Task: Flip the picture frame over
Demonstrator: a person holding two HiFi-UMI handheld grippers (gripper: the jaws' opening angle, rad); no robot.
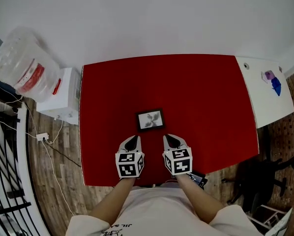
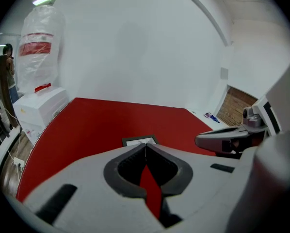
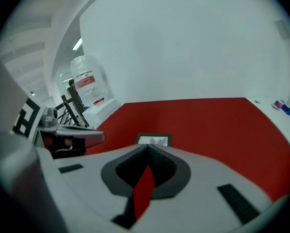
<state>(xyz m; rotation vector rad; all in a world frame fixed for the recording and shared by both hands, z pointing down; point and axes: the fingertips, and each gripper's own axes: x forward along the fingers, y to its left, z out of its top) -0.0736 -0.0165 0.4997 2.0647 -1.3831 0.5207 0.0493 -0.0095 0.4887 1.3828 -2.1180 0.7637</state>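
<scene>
- A small dark picture frame [image 1: 150, 120] lies flat, picture side up, near the middle of the red table [image 1: 206, 87].
- My left tool [image 1: 132, 138] and right tool [image 1: 169, 138] hover just short of its near edge, both clenched and empty.
- To flip it well, I judge I should open one tool, pinch an edge, tip the frame up, and lower it face down gently.

Red table [image 1: 201, 82], water dispenser [image 1: 63, 101], office chair [image 1: 259, 178]
</scene>
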